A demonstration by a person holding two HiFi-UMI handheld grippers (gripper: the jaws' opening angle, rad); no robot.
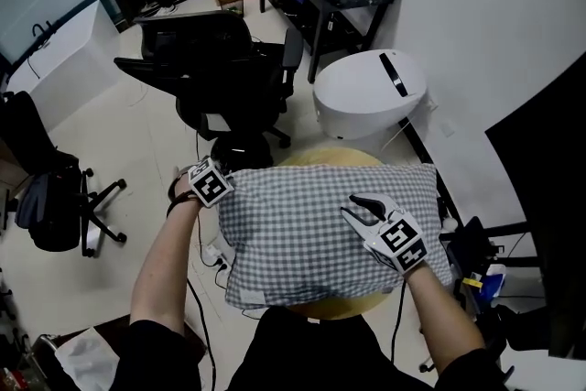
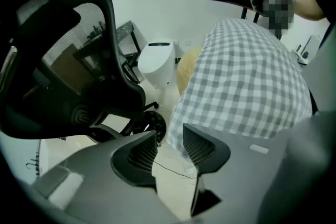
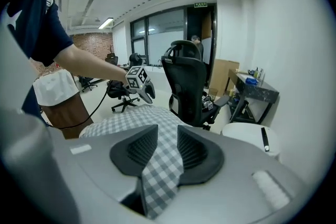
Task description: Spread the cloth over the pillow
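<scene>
While beside the cloth (image 1: 293, 243), left claw (image 2: 169, 132) steep — right claw (image 1: 351, 206) shallower.

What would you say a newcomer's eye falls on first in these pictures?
The grey-checked cloth lies plump over a round yellow table at centre, the left gripper at its left edge and the right gripper over its right side, both tongs open. Behind stands a black office chair.

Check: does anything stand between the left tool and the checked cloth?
Nothing visible does. The left tool is open beside the near edge of the grey-and-white checked cloth; only pale floor shows between its jaws.
</scene>
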